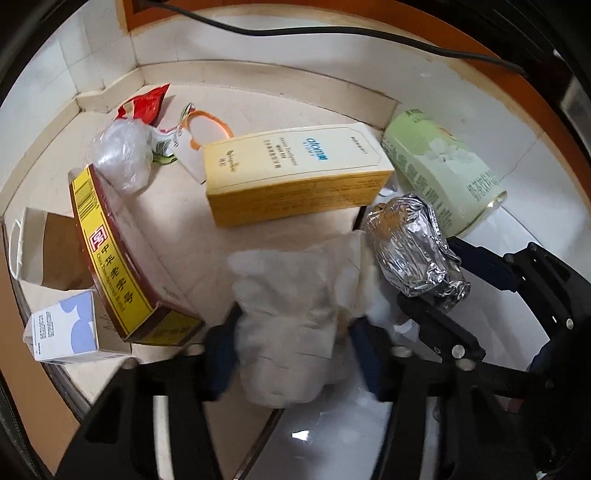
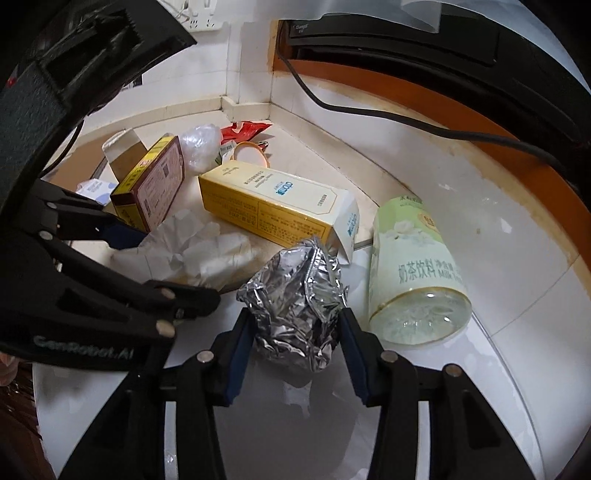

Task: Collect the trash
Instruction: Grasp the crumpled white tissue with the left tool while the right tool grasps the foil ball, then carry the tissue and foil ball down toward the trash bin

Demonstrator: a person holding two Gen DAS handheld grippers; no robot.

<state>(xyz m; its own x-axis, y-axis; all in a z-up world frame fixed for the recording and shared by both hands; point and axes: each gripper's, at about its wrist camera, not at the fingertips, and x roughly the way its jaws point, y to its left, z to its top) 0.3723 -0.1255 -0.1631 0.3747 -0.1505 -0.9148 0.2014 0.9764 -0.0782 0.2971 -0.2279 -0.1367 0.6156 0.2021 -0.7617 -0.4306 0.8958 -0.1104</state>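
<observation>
My left gripper (image 1: 291,343) is shut on a crumpled white tissue (image 1: 288,314), which fills the gap between its blue pads. My right gripper (image 2: 297,332) is shut on a crumpled ball of silver foil (image 2: 295,306); it shows in the left wrist view (image 1: 421,258) with the right gripper's black fingers around it. The tissue also shows in the right wrist view (image 2: 192,254), with the left gripper (image 2: 122,236) at its left edge. Both grippers are side by side, low over the surface.
A yellow toothpaste box (image 1: 295,170), a red-and-yellow box (image 1: 114,254), a green milk-tea bottle (image 2: 413,273) on its side, a clear plastic bag (image 1: 123,155), a red wrapper (image 1: 146,105), a small white-blue box (image 1: 64,326) and a paper bag (image 1: 44,251) lie about. A black cable (image 1: 332,33) runs along the back.
</observation>
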